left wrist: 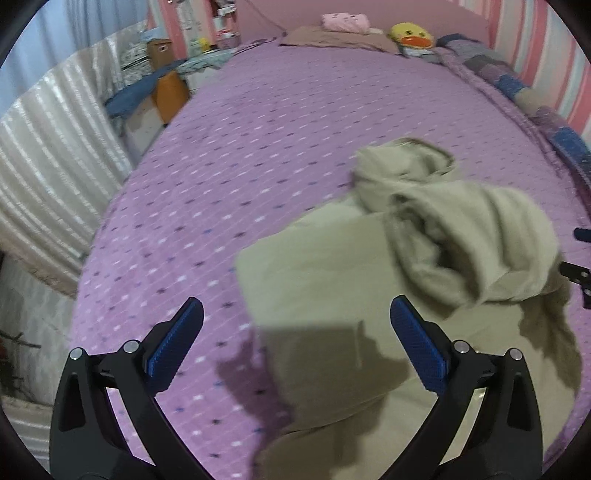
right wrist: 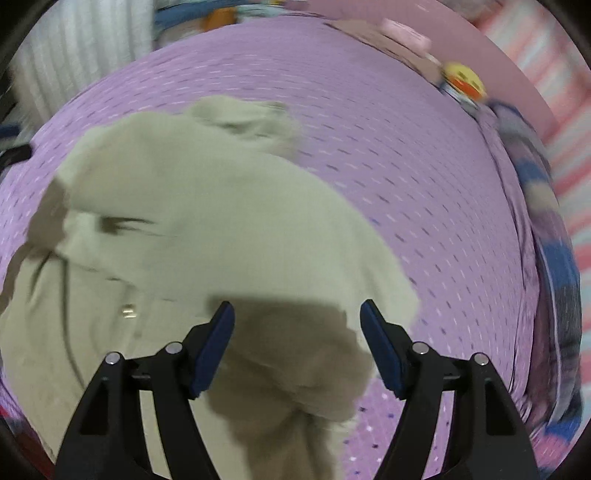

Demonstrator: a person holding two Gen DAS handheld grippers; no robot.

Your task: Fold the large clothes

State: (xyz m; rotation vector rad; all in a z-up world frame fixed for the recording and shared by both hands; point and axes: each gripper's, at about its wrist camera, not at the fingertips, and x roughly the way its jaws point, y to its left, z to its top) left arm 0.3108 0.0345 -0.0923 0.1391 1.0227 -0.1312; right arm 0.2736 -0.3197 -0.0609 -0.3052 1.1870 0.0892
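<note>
A large beige hooded garment (left wrist: 369, 295) lies partly folded and rumpled on a purple patterned bed cover (left wrist: 221, 166). Its hood points toward the far end of the bed. My left gripper (left wrist: 295, 314) is open and empty, hovering above the garment's left folded edge. In the right wrist view the same garment (right wrist: 184, 221) fills the left and middle, with a sleeve bunched below. My right gripper (right wrist: 297, 314) is open and empty above that bunched part. The right gripper's edge shows at the far right of the left wrist view (left wrist: 578, 273).
A yellow duck plush (left wrist: 412, 35), a pink pillow (left wrist: 345, 22) and a brown folded cloth (left wrist: 332, 37) sit at the head of the bed. A patchwork blanket (left wrist: 535, 96) runs along the striped wall. Boxes (left wrist: 162, 74) and curtains stand left of the bed.
</note>
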